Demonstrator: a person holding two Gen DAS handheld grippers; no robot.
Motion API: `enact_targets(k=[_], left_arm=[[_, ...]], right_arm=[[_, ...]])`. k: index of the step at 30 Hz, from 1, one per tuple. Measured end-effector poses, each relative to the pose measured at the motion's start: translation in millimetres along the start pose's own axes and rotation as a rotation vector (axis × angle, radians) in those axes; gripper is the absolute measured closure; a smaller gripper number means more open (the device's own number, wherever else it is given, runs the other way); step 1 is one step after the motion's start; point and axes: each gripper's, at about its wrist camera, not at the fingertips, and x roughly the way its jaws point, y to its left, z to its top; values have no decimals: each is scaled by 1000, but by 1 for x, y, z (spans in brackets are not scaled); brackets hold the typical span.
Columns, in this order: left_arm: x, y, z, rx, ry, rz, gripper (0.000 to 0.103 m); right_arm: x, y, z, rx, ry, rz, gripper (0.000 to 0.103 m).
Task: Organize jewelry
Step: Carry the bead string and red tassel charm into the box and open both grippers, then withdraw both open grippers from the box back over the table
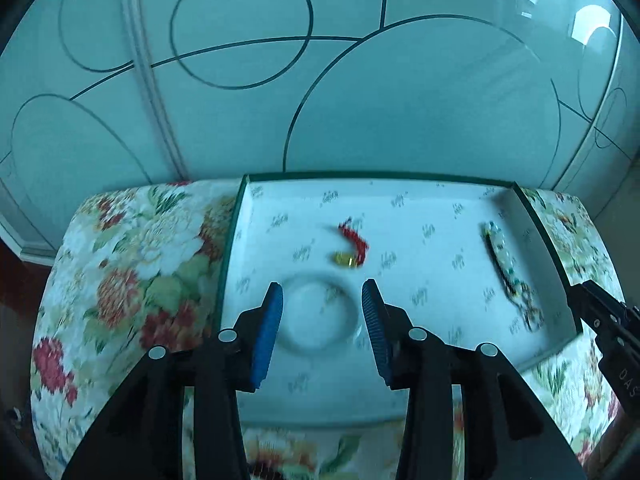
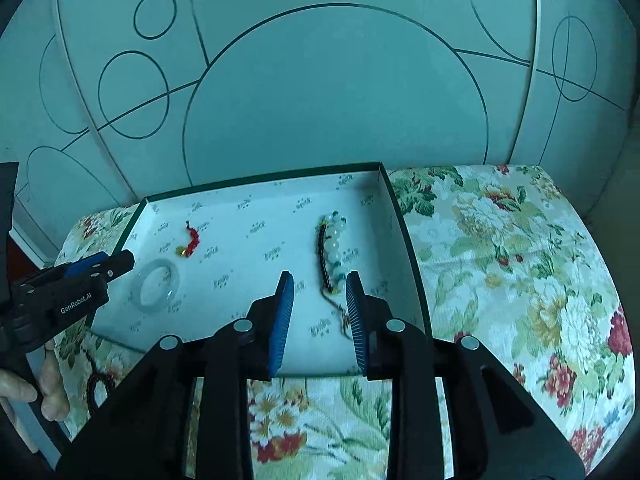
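**Hovering over the jewelry tray, both tools open**

Lying on a flowered cloth (image 2: pixel 500 248), a shallow white tray (image 2: pixel 256 240) with a dark green rim is holding all the jewelry. Going from the left: the cloth is showing as a wide strip outside the tray's left rim, and a dark ring-shaped thing (image 2: pixel 98 390) is lying there near the person's hand (image 2: pixel 44 384); what it is I cannot tell.

The left gripper (image 1: pixel 322 292) is hanging above the near-left part of the tray. Its blue pads (image 1: pixel 268 332) are standing apart, holding nothing, and the pale bangle (image 1: pixel 320 316) is lying flat on the tray floor, seen between them. Just behind the bangle, the red cord charm (image 1: pixel 352 244) with a gold bead is lying apart from it.

The middle of the tray floor is lying bare between the charm and the beads.

Near the right rim, the bead bracelet (image 2: pixel 334 246) of pale and dark beads is stretching along the wall, close to it; touching or not, I cannot tell. The right gripper (image 2: pixel 320 284) is hovering over its near end, fingers apart, gripping nothing; the bracelet's thin tail is showing between the pads.

To the right of the rim, the cloth is spreading wide.
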Motion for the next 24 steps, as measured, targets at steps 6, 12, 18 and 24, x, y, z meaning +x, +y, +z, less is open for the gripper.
enact_targets(k=[6, 12, 18, 24], left_arm=[[-24, 13, -50, -51, 46, 3, 61], [-42, 13, -103, -75, 94, 18, 61], [-55, 20, -143, -96, 121, 39, 61], [-64, 29, -169, -116, 134, 52, 61]], right_arm=[[-28, 2, -47, -7, 40, 13, 76], [-48, 0, -91, -17, 84, 14, 76], [-65, 3, -132, -37, 121, 25, 76], [-72, 11, -158, -53, 146, 33, 76]])
